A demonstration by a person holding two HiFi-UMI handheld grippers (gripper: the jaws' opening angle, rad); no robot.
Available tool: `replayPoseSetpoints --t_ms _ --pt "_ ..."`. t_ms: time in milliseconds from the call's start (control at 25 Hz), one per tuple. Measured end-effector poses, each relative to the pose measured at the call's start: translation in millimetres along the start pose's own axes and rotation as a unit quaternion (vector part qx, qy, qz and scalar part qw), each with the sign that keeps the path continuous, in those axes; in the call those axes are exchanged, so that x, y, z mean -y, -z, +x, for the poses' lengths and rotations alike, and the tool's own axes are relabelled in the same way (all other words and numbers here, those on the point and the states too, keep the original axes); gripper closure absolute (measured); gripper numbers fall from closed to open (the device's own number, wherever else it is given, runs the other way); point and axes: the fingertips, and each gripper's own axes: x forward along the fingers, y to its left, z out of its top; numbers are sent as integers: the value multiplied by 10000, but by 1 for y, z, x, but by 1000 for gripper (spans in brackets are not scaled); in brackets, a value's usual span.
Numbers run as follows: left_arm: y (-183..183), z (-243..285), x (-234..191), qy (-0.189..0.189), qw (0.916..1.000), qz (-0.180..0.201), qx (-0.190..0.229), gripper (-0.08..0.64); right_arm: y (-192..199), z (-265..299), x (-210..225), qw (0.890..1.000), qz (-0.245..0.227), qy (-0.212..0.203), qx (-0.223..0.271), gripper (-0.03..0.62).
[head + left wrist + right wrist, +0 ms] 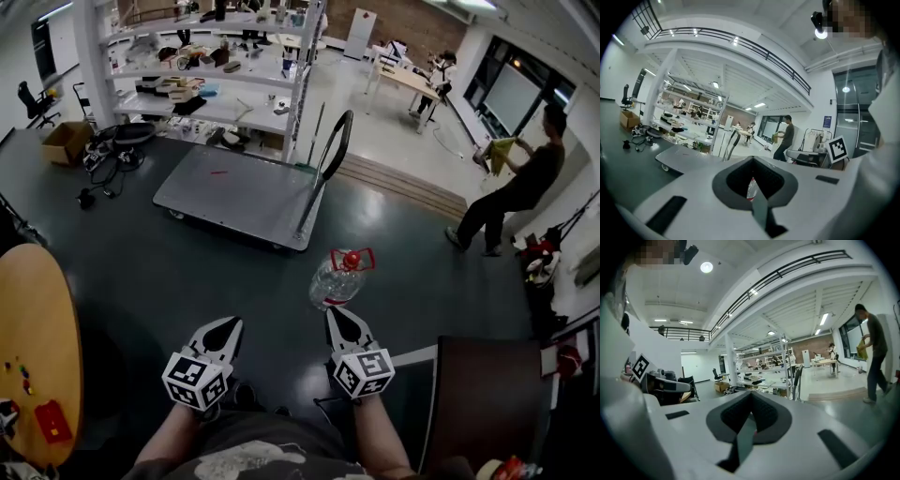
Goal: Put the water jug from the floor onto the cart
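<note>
Dark floor (141, 253) beneath. White shelving rack (206, 66) far ahead of the left hand-held gripper (225, 326); round wooden table (37, 319) to its left. Beyond, right: brick wall (422, 26) and windows (511, 94).

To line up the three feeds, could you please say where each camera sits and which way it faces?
Head view: on the person's head, looking down at the jug and cart; both forearms, the left gripper and right gripper show.
Left gripper view: on the left gripper, along its shut jaws toward the cart; the right gripper's marker cube shows.
Right gripper view: on the right gripper, along its shut jaws toward the shelves.
Shared: both gripper views catch the standing person.
</note>
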Motion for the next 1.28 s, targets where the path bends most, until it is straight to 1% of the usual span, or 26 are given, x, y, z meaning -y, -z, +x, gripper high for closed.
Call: replayPoseSetpoints --t_ms 160,280,440,560,760,880,1040,1160,1280 --pt "-8 13 -13 186 9998 64 -21 554 -5 14 11 9996 82 259 34 601" --pt "-9 22 -26 290 9996 33 -65 554 -4 23 20 9986 94 524 33 601" --pt "-8 29 -35 504 9986 19 -158 554 -2 22 32 9958 239 884 73 601" --pt "-5 37 -41 616 9978 -8 -233 554 3 19 38 9936 225 1102 54 601" --pt "0 56 -43 700 9970 -59 -340 553 14 19 55 9907 221 1343 -47 601" --pt "0 70 -47 678 9970 -50 -362 554 17 31 71 9897 292 1398 -49 601" --pt "0 92 -60 427 9983 -124 -364 554 23 58 95 9919 309 1223 -163 601" --pt "-8 120 -65 234 9989 -181 -361 553 13 83 123 9933 311 1101 -162 601" --pt "-17 156 -62 201 9988 -138 -423 554 2 105 157 9936 380 1053 -144 601"
